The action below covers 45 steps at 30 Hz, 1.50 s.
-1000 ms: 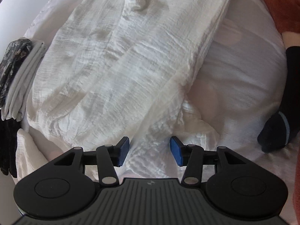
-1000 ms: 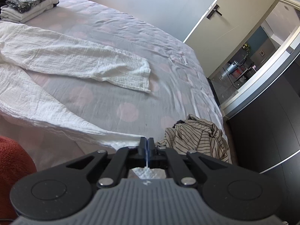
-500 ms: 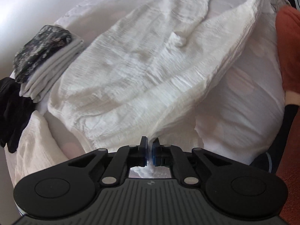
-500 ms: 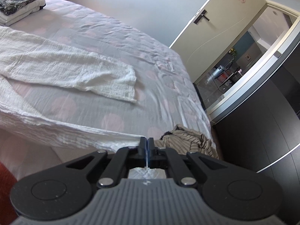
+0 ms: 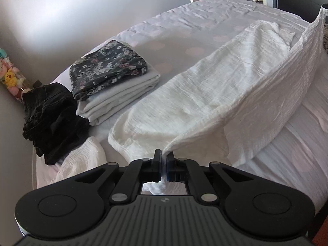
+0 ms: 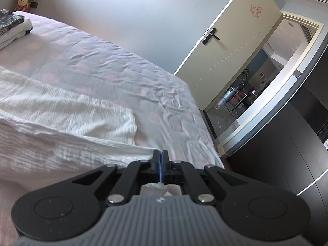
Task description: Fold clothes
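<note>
The bed (image 5: 205, 14) fills both views, sheet pale w/ faint pink dots. On it, the white crinkled garment (image 5: 215, 94), looks like trousers: one leg flat along the bed, long axis running from the near-left edge toward the far-right corner; the other leg is raised off the sheet as a taut band. Each end of that band is pinched: left gripper (image 5: 163, 165) has its pads pressed together on cloth at one end, right gripper (image 6: 160, 163) likewise at the other end. So the lifted leg spans between the two hands, w/ the flat leg lying just beyond it; judging by that, next is carrying the band over onto the flat leg.

Near the bed's left edge: folded stack (image 5: 114, 86), floral piece on top, and a dark garment (image 5: 51, 114) beside it. Room: grey wall, open door (image 6: 221, 47).
</note>
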Tool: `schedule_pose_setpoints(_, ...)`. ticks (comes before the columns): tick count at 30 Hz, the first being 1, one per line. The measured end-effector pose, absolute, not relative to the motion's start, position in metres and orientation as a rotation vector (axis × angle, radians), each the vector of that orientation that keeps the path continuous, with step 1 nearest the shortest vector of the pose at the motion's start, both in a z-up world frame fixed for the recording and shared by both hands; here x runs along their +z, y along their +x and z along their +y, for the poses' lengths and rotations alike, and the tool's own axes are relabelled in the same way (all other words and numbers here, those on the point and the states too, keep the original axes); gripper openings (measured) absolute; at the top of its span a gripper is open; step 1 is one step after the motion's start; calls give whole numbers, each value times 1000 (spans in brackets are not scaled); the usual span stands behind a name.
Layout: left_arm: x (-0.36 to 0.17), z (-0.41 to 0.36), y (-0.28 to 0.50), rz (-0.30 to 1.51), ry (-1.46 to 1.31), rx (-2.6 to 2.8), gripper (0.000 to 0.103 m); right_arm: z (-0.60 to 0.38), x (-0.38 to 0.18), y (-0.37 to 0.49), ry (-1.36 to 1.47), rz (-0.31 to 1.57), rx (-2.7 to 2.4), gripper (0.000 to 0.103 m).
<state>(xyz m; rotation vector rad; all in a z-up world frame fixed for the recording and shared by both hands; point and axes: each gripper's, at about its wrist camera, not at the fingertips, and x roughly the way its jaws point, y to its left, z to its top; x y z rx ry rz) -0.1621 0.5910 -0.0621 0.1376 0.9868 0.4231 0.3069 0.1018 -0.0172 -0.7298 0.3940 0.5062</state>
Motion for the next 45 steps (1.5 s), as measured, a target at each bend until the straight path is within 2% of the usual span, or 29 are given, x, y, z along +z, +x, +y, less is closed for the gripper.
schedule_pose_setpoints(8,-73,651,-102,1014,141,516,5,193,-44,386,-752,408,498,1)
schedule_pose_setpoints(18,-133,720,-36,1117,149,557,5,310,-115,471,-834,442,499,1)
schedule_pose_setpoints(25,-174,739,-17,1136,107,579,6,343,-166,501,-870,499,507,1)
schedule_pose_setpoints(27,-173,739,-19,1107,74,602,17,345,-173,504,-841,520,509,3)
schedule_pose_setpoints(28,-172,738,-20,1091,56,614,19,345,-174,506,-823,529,503,3)
schedule_pose_setpoints(29,-172,738,-22,1076,39,626,29,343,-174,508,-804,535,495,3)
schedule_pose_setpoints(30,-171,737,-23,1060,22,637,36,340,-172,510,-779,543,485,11)
schedule_pose_setpoints(31,-170,737,-25,1044,5,649,41,337,-170,512,-753,553,473,25)
schedule_pose_setpoints(33,-160,729,-28,1008,-21,662,65,325,-159,514,-681,561,464,34)
schedule_pose_setpoints(38,-132,708,-33,901,-122,694,79,279,-137,521,-506,644,466,34)
schedule_pose_setpoints(42,-119,683,-33,799,-233,695,81,238,-135,523,-355,722,505,34)
schedule_pose_setpoints(45,-128,663,-14,831,-254,647,81,227,-140,525,-302,760,552,34)
